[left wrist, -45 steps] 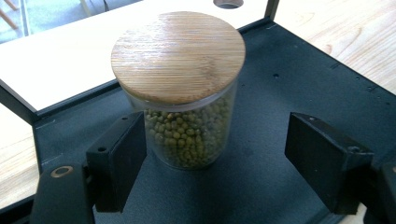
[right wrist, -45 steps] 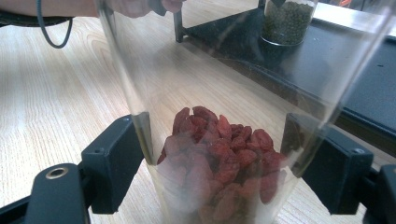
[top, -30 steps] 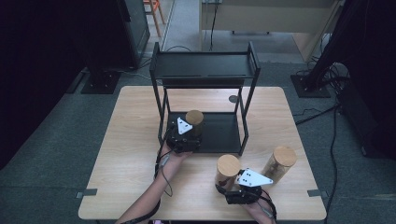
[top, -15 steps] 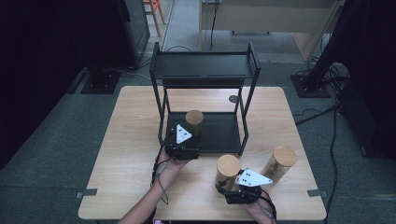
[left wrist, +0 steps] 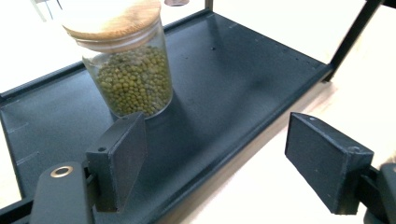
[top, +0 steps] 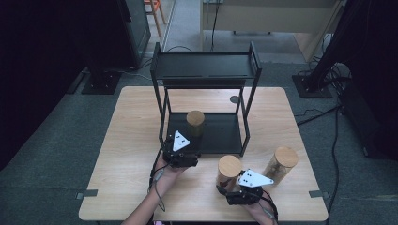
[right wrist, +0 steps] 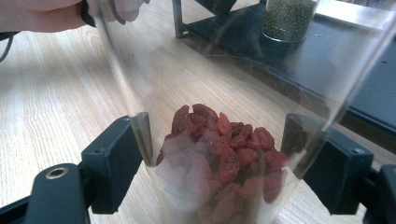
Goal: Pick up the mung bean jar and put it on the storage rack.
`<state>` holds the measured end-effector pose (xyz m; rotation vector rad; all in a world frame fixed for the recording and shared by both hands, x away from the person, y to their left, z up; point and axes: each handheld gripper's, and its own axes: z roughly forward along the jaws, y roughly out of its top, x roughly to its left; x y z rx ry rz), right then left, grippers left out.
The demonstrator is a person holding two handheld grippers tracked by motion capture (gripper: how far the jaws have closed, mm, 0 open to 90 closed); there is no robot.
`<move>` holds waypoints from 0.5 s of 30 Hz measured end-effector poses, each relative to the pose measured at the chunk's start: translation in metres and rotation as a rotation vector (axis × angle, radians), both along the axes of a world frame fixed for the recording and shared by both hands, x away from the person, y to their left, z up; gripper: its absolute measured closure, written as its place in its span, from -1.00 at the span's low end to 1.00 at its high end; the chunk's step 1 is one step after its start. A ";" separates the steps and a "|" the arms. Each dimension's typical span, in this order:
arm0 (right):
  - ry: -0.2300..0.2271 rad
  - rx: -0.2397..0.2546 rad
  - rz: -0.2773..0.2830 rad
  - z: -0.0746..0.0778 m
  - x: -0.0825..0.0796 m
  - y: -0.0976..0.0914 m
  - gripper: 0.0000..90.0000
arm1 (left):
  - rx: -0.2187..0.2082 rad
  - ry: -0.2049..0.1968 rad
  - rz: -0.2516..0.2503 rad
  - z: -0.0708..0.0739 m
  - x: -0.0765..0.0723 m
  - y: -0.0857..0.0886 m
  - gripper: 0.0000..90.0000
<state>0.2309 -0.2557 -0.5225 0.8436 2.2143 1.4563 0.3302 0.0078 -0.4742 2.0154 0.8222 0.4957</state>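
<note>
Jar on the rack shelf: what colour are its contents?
Green beans in the jar, clearest in the left gripper view.

You are looking down on a light wooden bench (top: 126,140) standing on grey carpet (top: 61,140). Black cables (top: 335,136) trail across the floor at right. Dark equipment stands at both sides, and an orange chair (top: 155,9) sits beyond.

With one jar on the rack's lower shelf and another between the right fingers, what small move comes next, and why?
Probably lift the berry jar toward the rack: the right gripper has it between its fingers, while the bean jar stands on the shelf and the left gripper is open, apart from it.
</note>
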 end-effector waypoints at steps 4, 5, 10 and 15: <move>0.000 0.000 0.000 0.000 0.000 0.000 -0.56 | 0.005 0.002 -0.024 -0.002 -0.006 0.002 -0.53; 0.001 -0.002 -0.001 0.000 0.000 0.000 -0.56 | 0.003 0.004 -0.028 -0.002 -0.007 0.002 -0.53; -0.001 -0.010 -0.002 0.000 0.000 0.001 -0.56 | -0.007 0.019 -0.034 -0.003 -0.011 0.008 -0.53; -0.001 -0.013 -0.003 0.000 0.000 0.001 -0.56 | -0.010 0.026 -0.044 -0.004 -0.016 0.012 -0.53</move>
